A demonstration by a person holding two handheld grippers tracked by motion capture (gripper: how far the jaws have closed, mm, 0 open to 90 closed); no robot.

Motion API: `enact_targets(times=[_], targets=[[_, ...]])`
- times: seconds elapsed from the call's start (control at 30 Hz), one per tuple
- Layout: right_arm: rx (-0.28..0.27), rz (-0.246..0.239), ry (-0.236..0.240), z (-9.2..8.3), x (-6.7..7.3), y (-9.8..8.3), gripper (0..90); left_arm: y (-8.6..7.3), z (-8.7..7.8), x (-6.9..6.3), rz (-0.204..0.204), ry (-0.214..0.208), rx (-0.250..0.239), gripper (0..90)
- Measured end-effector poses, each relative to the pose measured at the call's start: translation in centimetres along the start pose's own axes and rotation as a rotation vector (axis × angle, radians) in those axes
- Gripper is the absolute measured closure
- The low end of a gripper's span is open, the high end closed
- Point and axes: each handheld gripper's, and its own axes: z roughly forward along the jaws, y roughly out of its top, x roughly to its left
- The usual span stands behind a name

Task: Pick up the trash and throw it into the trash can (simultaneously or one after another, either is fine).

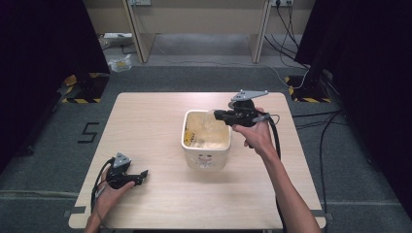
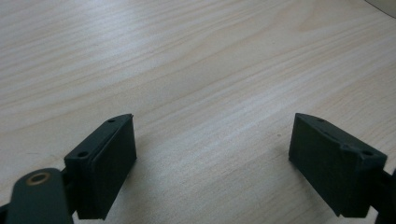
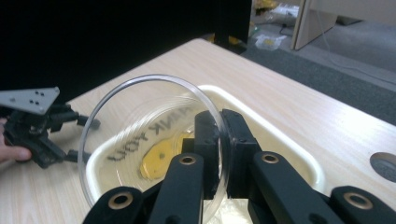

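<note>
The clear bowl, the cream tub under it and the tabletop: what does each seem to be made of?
Clear bowl: transparent and glossy, thin-rimmed; glass or clear plastic, the look leaves it open. The printing in the tub reads through it.
Cream tub: opaque, smooth, with rounded moulded corners, probably plastic.
Tabletop: pale, satin, with printed-looking wood grain, likely laminate rather than solid wood.

Grey carpet floor [image 1: 43, 145], black curtains [image 1: 43, 43] flanking.

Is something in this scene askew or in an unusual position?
Yes. The clear bowl is not level: the right gripper pinches its rim, tilting it steeply over the cream bin. The left gripper rests open on the table.
</note>
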Motion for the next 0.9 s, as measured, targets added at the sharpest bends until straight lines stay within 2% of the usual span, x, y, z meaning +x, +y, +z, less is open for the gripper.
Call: enact_targets(times=[0.27,0.43,0.47,0.53,0.6,0.67,0.73,0.8,0.9], targets=[[0.086,-0.032,0.002,2.0,0.5,-0.5,85.3,0.0,0.0,0.0,0.0,0.0,0.0,13.9],[0.154,-0.085,-0.015,2.9,0.9,-0.8,84.7,0.0,0.0,0.0,0.0,0.0,-0.001,13.9],[0.154,-0.085,-0.015,2.9,0.9,-0.8,84.7,0.0,0.0,0.0,0.0,0.0,-0.001,13.9],[0.199,-0.112,-0.02,3.5,1.2,-1.0,84.2,0.0,0.0,0.0,0.0,0.0,0.0,13.9],[0.215,-0.119,-0.023,3.8,1.3,-1.1,82.6,0.0,0.0,0.0,-0.001,0.001,-0.002,13.9],[0.229,-0.12,-0.024,4.0,1.4,-1.2,75.5,0.0,0.0,0.0,0.0,0.0,0.0,13.9],[0.22,-0.122,-0.023,3.9,1.5,-1.0,67.4,0.0,0.0,0.0,0.0,0.0,0.0,13.9],[0.203,-0.101,-0.029,3.6,1.7,-0.8,54.8,0.0,0.0,0.0,0.0,0.0,0.0,13.9],[0.199,-0.1,-0.045,3.0,2.0,-0.5,45.9,0.0,0.0,0.0,0.0,0.0,0.0,13.9]])
